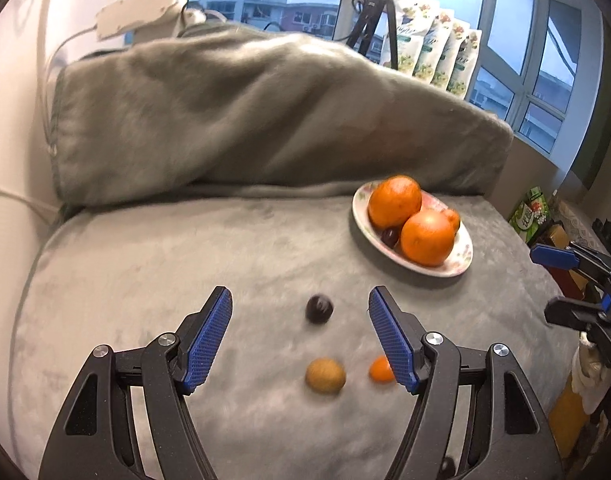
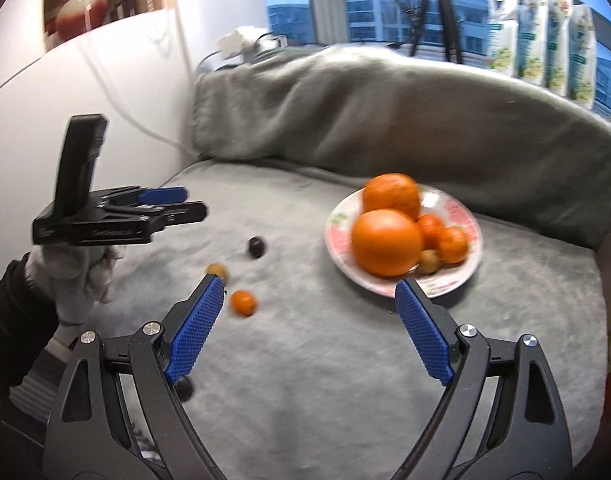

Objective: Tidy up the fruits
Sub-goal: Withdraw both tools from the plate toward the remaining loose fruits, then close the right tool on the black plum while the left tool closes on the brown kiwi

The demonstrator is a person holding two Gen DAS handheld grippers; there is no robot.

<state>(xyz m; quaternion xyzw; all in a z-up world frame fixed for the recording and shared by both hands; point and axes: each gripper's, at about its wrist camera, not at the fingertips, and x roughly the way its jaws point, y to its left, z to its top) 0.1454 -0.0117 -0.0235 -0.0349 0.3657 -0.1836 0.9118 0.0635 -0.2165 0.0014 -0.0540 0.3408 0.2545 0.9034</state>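
Left gripper: jaws wide apart, empty, above grey cushion. Right gripper: jaws wide apart, empty. Plate centre-right, piled with oranges. Loose at lower centre: dark plum, brown fruit, small orange fruit.
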